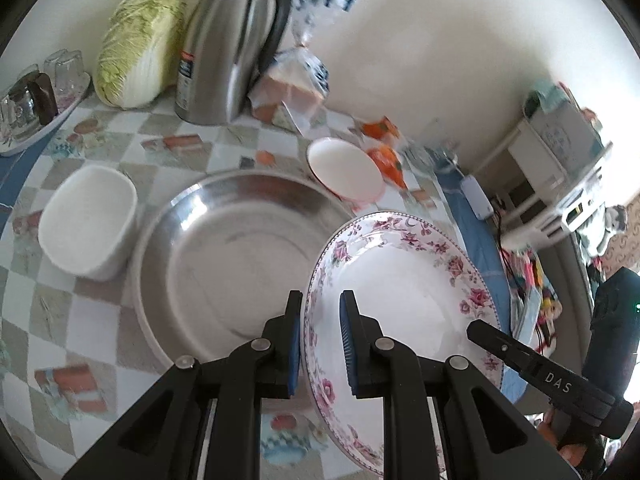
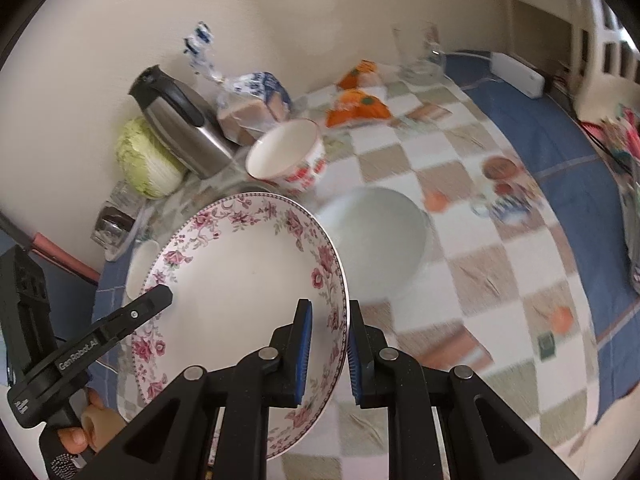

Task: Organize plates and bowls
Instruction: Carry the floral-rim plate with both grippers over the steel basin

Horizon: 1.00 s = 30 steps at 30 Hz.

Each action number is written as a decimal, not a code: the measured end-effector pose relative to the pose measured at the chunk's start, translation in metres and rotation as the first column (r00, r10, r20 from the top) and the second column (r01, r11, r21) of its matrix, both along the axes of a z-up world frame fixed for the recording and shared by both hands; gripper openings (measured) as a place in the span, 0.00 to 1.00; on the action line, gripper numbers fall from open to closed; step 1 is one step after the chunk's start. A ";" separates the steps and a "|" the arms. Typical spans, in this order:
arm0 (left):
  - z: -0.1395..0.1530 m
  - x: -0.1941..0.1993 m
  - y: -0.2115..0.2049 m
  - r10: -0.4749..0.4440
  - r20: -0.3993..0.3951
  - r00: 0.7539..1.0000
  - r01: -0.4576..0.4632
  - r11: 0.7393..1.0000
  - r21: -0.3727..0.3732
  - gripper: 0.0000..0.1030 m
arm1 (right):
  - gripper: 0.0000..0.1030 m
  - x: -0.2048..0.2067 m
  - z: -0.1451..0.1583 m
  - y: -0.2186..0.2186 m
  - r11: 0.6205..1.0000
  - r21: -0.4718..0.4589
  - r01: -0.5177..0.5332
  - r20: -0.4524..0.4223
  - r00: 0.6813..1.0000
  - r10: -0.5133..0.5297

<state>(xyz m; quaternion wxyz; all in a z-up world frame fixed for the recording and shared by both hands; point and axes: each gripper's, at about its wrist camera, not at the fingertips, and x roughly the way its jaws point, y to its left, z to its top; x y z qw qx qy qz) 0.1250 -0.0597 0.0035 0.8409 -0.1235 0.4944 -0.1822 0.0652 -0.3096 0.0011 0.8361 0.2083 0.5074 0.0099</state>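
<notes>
A white plate with pink flowers (image 1: 404, 284) is held in the air by both grippers, tilted. My left gripper (image 1: 320, 320) is shut on its left rim; my right gripper (image 2: 330, 336) is shut on its right rim (image 2: 240, 280). The right gripper's finger also shows in the left wrist view (image 1: 492, 338), and the left gripper's finger in the right wrist view (image 2: 152, 300). Below lie a large steel basin (image 1: 240, 256), a white oval dish (image 1: 86, 220), a white bowl (image 2: 380, 240) and a red-patterned bowl (image 2: 286, 156).
At the wall stand a steel thermos jug (image 1: 228, 48), a Chinese cabbage (image 1: 140, 44), a bag of bread (image 1: 292, 84), orange packets (image 2: 360, 100) and a glass jug (image 2: 420, 48). A tray of glasses (image 1: 36, 96) sits far left. The checkered tablecloth (image 2: 480, 272) covers the table.
</notes>
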 end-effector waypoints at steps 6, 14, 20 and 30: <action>-0.004 0.028 0.014 0.042 -0.001 0.999 -0.042 0.999 0.005 0.18 | 0.17 0.035 0.003 0.014 1.000 0.021 -0.021 0.025 0.999 0.021; -0.013 0.055 0.025 0.090 -0.007 0.996 -0.090 0.996 0.000 0.18 | 0.17 0.071 -0.009 0.029 0.998 0.030 -0.047 0.028 0.999 0.046; -0.019 0.067 0.028 0.095 -0.004 0.995 -0.095 0.995 0.013 0.18 | 0.17 0.083 -0.022 0.035 0.997 0.031 -0.069 0.022 0.997 0.069; -0.039 0.071 0.048 0.131 -0.059 0.990 -0.131 0.991 0.009 0.18 | 0.17 0.092 -0.046 0.049 0.993 0.041 -0.108 -0.018 0.994 0.109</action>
